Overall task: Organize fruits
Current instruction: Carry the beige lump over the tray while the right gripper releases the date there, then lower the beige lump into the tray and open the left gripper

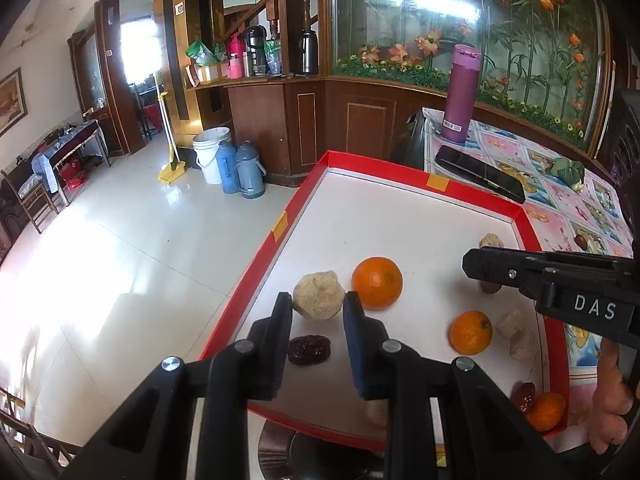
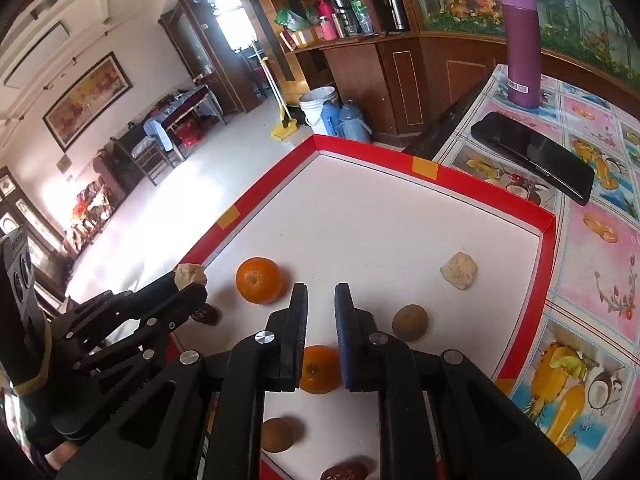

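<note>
- On the bench (image 2: 596,248), a red tray (image 2: 548,236) with a white floor and fruits spread out inside.
- Left gripper (image 1: 318,300) low over the near left part of the tray, jaws wide apart.
- Right at its tips, a pale lumpy fruit (image 1: 318,295); cannot tell if touching or not.
- Under the gap of those jaws, a dark red date (image 1: 309,350) lying flat on the tray floor.
- Just right of the lumpy fruit, a big orange (image 1: 377,282).
- Right gripper (image 2: 322,292) above the middle of the tray, jaws partly open, holding nothing.
- Below that gap, a small orange (image 2: 318,368) sitting on the tray floor.
- To the right of it, a round brown fruit (image 2: 410,322), and farther right a second pale lump (image 2: 459,270).
- Near the close edge, another brown fruit (image 2: 280,434) and another date (image 2: 344,472).
- Far on the bench, past the tray, a purple bottle (image 2: 522,40) standing up and a black phone (image 2: 532,156) lying flat.
</note>
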Available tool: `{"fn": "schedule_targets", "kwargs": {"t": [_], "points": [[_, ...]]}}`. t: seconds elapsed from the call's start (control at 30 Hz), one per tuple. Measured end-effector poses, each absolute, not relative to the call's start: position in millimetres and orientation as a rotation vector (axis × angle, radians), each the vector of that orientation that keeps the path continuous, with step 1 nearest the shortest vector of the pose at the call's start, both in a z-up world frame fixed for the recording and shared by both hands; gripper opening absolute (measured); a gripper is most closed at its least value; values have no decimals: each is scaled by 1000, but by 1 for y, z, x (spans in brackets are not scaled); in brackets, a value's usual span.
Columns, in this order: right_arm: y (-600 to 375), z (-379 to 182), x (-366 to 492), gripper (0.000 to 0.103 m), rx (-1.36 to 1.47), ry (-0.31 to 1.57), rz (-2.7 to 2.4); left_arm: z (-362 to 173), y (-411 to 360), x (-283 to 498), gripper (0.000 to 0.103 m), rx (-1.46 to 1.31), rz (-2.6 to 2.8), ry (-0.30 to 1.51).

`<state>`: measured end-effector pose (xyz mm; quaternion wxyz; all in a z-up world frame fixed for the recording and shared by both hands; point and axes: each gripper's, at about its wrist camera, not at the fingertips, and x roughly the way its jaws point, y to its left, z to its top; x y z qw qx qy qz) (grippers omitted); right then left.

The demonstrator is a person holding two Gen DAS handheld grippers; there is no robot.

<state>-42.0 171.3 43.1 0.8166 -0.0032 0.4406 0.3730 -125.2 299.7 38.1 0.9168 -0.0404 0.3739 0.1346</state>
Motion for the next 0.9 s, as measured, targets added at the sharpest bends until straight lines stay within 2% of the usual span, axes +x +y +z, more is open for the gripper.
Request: {"fn": "schedule_targets", "kwargs": {"t": [0.9], "points": [[191,22,-39,13,-90,1029,708,22,312,-120,29,-56,325,839]]}}
